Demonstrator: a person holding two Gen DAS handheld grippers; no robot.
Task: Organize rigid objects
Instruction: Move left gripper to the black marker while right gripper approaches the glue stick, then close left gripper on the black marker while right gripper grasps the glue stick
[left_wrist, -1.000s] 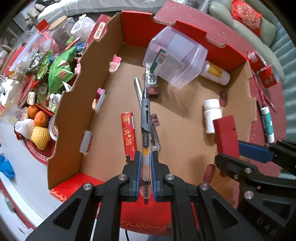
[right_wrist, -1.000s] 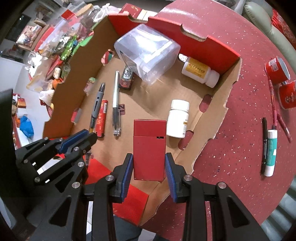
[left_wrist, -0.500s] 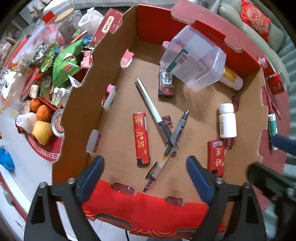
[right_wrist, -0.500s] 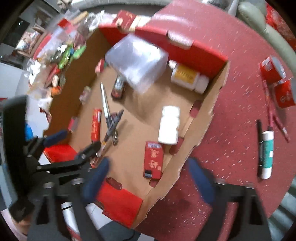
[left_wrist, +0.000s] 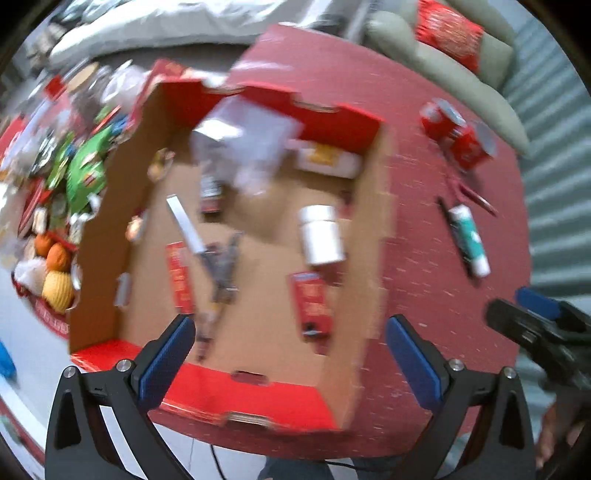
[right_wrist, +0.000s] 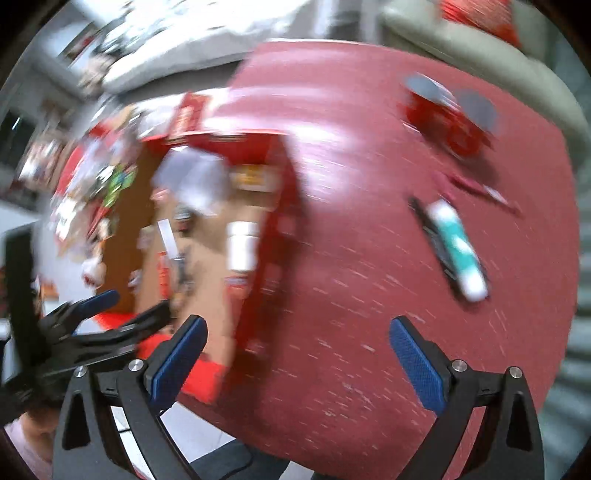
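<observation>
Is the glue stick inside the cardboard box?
No, the glue stick lies on the red table, outside the cardboard box.

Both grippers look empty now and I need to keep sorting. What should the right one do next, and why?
Probably carry the right gripper, jaws wide and empty, toward the white-and-teal glue stick lying beside a black pen on the red speckled table. Both lie outside the cardboard box, unsorted.

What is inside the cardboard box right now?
The cardboard box holds a white pill bottle, two crossed pens, two red packs, a small dark bottle and a clear tub. The tub hides part of another white bottle behind it.
</observation>
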